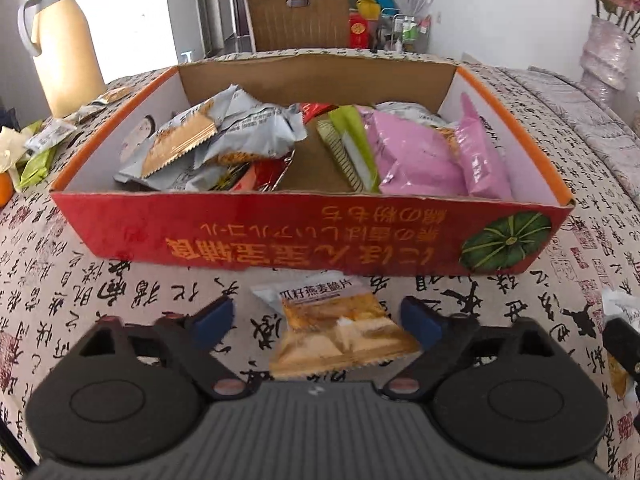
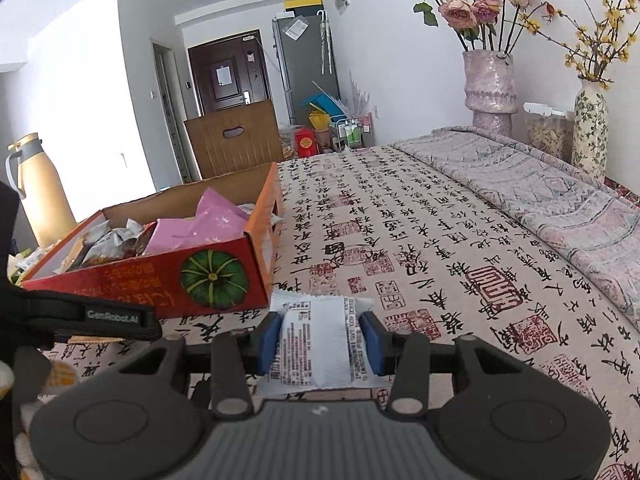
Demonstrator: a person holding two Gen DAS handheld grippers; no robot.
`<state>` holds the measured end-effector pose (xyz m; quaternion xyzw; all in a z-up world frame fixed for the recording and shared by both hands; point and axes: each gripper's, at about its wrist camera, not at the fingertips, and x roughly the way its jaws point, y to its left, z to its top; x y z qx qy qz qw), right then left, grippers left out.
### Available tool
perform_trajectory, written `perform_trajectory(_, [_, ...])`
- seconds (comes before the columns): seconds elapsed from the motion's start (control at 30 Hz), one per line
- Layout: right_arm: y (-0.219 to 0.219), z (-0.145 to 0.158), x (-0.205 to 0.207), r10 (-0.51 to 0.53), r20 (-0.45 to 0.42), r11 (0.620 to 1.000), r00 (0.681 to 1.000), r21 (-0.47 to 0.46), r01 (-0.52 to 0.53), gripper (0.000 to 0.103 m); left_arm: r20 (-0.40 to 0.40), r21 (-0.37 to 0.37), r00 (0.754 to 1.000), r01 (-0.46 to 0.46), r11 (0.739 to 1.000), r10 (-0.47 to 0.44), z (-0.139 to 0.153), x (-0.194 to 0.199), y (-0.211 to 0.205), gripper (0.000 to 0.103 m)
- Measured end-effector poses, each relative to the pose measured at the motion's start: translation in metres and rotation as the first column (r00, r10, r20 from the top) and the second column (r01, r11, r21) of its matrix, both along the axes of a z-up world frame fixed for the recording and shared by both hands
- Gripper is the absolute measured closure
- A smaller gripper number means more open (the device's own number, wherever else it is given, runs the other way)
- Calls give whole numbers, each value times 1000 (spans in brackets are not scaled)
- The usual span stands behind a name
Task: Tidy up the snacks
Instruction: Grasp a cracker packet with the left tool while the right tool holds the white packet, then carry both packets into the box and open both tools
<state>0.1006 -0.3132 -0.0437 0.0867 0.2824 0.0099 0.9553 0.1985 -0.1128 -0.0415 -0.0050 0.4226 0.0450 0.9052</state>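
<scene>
A lived-in home, likely a small flat's dining area. A cloth printed with black calligraphy and red seals [image 2: 400, 240] covers the counter; dried pink roses stand in a mottled pink vase [image 2: 490, 88] by the wall. Beyond are a brown wooden chair back [image 2: 236, 140], a tall grey fridge [image 2: 304, 68], a dark brown entrance door [image 2: 228, 72] and a cream thermos jug [image 1: 64, 44].
</scene>
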Motion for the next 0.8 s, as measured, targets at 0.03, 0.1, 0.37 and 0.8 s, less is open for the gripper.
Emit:
perform_trajectory(0.03, [0, 0, 0, 2, 0, 1000, 1000, 2, -2, 60, -7, -2, 1000, -3, 1000, 3, 0, 2, 1, 25])
perform_trajectory(0.1, [1, 0, 0, 5, 2, 1000, 1000, 3, -5, 60, -1, -8, 1000, -4, 1000, 4, 0, 2, 1, 34])
perform_trajectory(0.37, [3, 2, -6, 9, 7, 1000, 1000, 5, -9, 60, 25, -46, 999, 21, 999, -20, 4, -8, 10, 57])
perform_trajectory(0.8, [16, 8, -14, 42, 13, 999, 999, -5, -42, 60, 138, -89, 987, 94, 992, -81, 25, -54, 30, 57])
